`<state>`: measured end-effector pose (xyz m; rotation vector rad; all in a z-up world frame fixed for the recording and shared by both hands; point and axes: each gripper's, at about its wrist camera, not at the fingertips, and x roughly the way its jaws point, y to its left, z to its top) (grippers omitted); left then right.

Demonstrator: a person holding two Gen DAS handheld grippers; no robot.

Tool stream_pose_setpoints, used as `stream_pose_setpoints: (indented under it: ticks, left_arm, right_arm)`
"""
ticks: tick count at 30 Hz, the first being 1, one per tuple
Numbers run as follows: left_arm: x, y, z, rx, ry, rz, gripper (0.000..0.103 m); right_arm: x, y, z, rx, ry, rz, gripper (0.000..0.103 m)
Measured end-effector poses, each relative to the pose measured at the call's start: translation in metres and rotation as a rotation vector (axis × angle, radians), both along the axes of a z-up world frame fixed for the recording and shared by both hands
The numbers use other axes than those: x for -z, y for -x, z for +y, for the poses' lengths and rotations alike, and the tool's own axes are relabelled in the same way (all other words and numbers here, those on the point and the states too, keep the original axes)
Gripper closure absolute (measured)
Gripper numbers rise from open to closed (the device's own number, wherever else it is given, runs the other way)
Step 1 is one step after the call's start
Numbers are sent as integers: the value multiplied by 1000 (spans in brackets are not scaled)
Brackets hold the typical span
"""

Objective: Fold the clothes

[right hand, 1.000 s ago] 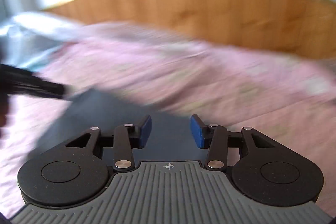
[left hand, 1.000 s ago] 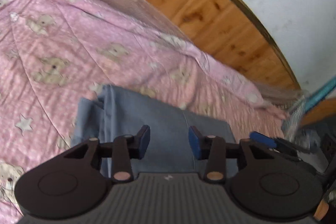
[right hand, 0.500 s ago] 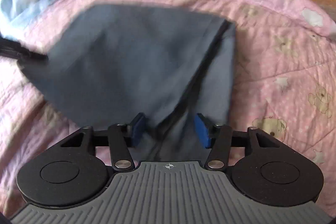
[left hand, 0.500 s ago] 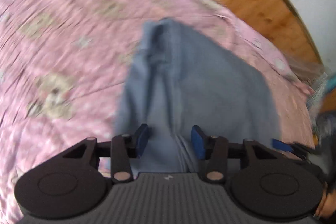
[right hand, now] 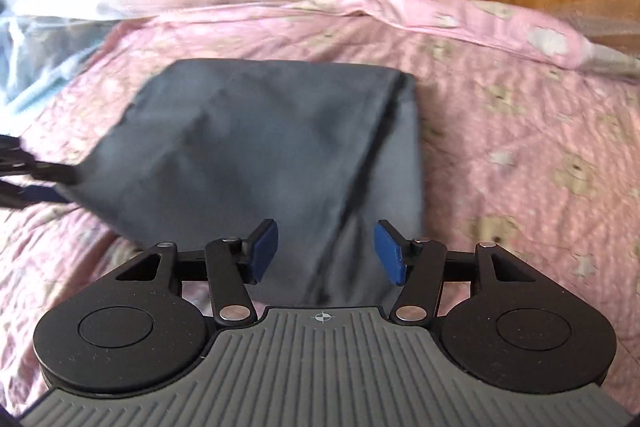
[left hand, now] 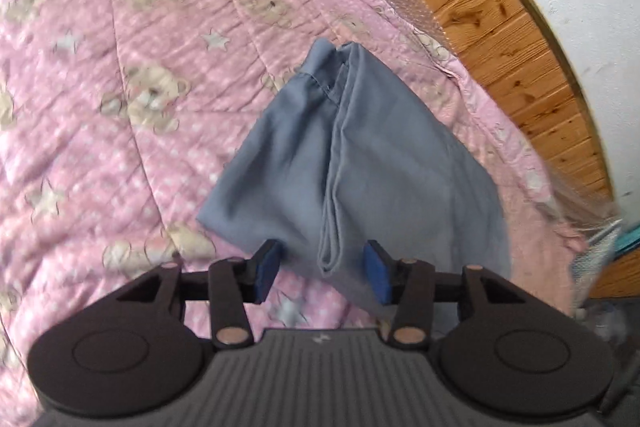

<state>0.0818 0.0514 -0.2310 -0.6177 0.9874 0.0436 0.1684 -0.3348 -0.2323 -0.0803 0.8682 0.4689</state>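
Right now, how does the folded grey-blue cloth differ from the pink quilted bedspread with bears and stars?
The folded grey-blue cloth is plain; the pink quilted bedspread carries bears and stars. The cloth is small and layered, with a stitched hem; the bedspread lies spread wide beneath it. The cloth looks smooth, the bedspread crinkled. Both are soft fabric on the bed.

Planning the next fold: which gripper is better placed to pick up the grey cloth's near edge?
Probably the left gripper: the grey cloth has a folded corner between its opening jaws. The right gripper, also opening, hovers over flat cloth.
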Motion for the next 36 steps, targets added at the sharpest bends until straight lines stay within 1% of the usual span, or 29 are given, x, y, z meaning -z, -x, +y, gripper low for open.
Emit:
stream_pose_setpoints:
  ticks: [1,3,4,6,8,9,11,12,13,14,15,16,17,19,20,23,25,27,29,30,31,33,36]
  left_arm:
    - [3,-5,-1,-9,-28,9,48]
    - [6,-13,-2,-5,-64,14,41]
    - [6,-16,-1,6,-72,18,40]
    - [-1,-14,2,33,-86,38,40]
    - [-15,-5,5,63,-124,51,36]
    - [-24,3,3,87,-135,41,34]
    - [-40,22,-3,145,-139,14,27]
    - [-46,31,-8,179,-134,1,22]
    - [-53,38,-14,211,-129,-12,16]
    - [-60,45,-21,240,-122,-27,12]
    - [-66,51,-27,265,-110,-43,2]
    - [-70,54,-33,290,-91,-58,0]
    - [-73,56,-38,317,-70,-63,0]
    - [-72,57,-47,365,-31,-46,0]
    - [-70,58,-51,389,-25,-43,0]
    - [-65,66,-62,411,-58,-44,0]
    - [-68,74,-67,405,-81,-76,0]
    - [-76,80,-73,391,-142,-118,0]
    - [-84,84,-82,381,-204,-142,0]
    - [-88,86,-85,382,-216,-148,0]
    - [-90,87,-88,388,-211,-151,0]
    - [-93,90,-90,401,-171,-163,0]
    - [-97,98,-94,414,-166,-172,0]
  right_arm:
    - [8,0,1,-12,13,33,38]
    - [23,-2,-4,6,39,74,36]
    - [21,-2,-10,32,37,76,36]
    - [7,4,-20,105,41,92,39]
    - [-12,13,-29,185,47,113,33]
    - [-21,19,-31,211,51,118,29]
    - [-39,36,-26,224,71,107,22]
    - [-47,45,-22,224,82,101,18]
    - [-53,53,-16,221,95,91,16]
    - [-60,62,-9,221,106,78,15]
    - [-65,69,-4,224,113,68,13]
    - [-70,75,1,226,114,62,11]
    - [-72,80,6,229,113,58,11]
    - [-75,89,13,241,123,58,11]
    - [-77,94,16,253,129,60,11]
    - [-76,103,19,289,126,75,10]
    - [-79,110,18,304,113,78,10]
    - [-81,116,19,317,112,74,10]
    - [-83,120,19,327,116,69,9]
    - [-84,123,19,331,118,67,9]
    - [-86,124,19,334,120,65,9]
    - [-89,128,19,336,120,59,9]
    - [-92,133,20,334,126,50,9]
